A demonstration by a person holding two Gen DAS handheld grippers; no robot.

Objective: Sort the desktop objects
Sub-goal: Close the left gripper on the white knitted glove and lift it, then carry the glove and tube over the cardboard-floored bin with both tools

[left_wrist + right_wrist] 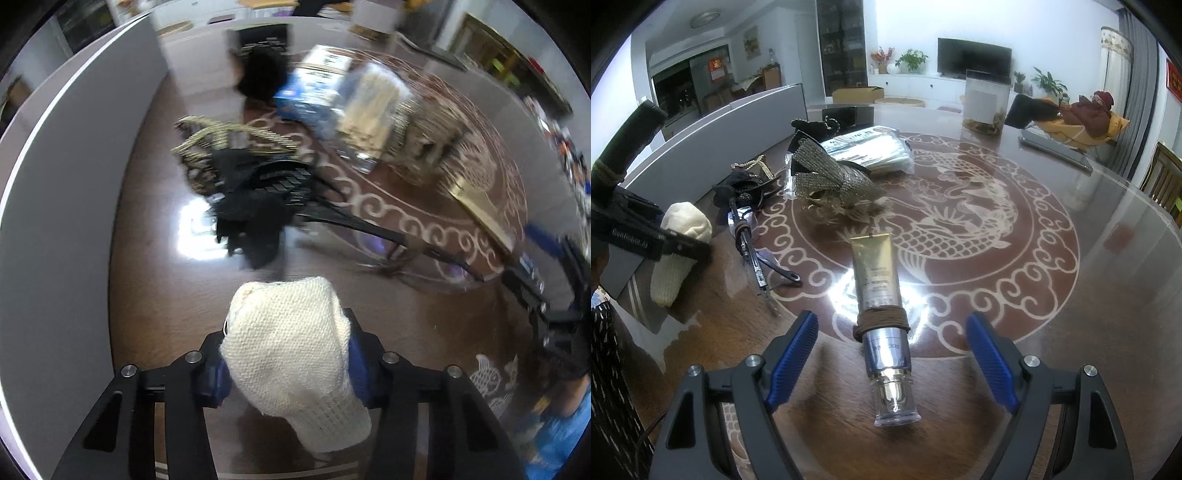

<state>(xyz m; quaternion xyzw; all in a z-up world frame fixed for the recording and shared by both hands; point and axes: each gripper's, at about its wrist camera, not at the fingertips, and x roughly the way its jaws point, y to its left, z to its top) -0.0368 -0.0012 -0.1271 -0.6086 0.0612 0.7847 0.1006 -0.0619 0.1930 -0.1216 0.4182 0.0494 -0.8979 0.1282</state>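
By the left edge of the round tabletop (pixel 1108 229), the left gripper (pixel 288 363) is clamped on a cream knitted sock (pixel 295 350). The sock is pinched between the blue pads (pixel 218 376), its rounded end sticking forward past the fingertips and its ribbed cuff hanging back below them. In the right wrist view the same sock (pixel 683 243) shows held above the wood near the grey panel (pixel 713 144) that curves along that edge.

Just beyond it, further in from the left edge, lies a heap of black hair accessories (pixel 251 210) with gold chain trim, and beside these a clear packet of metal tools (pixel 753 251) lying flat.

Toward the middle of the tabletop, on the dragon inlay, sit a glittery mesh bow (pixel 831 177) and behind it a plastic-wrapped pack (pixel 871 147).

Near the front edge, a gold and silver cosmetic tube (pixel 879 306) lies flat, clear cap toward the camera, a brown band wound around its middle. The right gripper (pixel 894 354) has its fingers spread wide, one on each side of the tube's capped end, neither pad touching it.

At the far right edge stands a clear tank (pixel 986 99)
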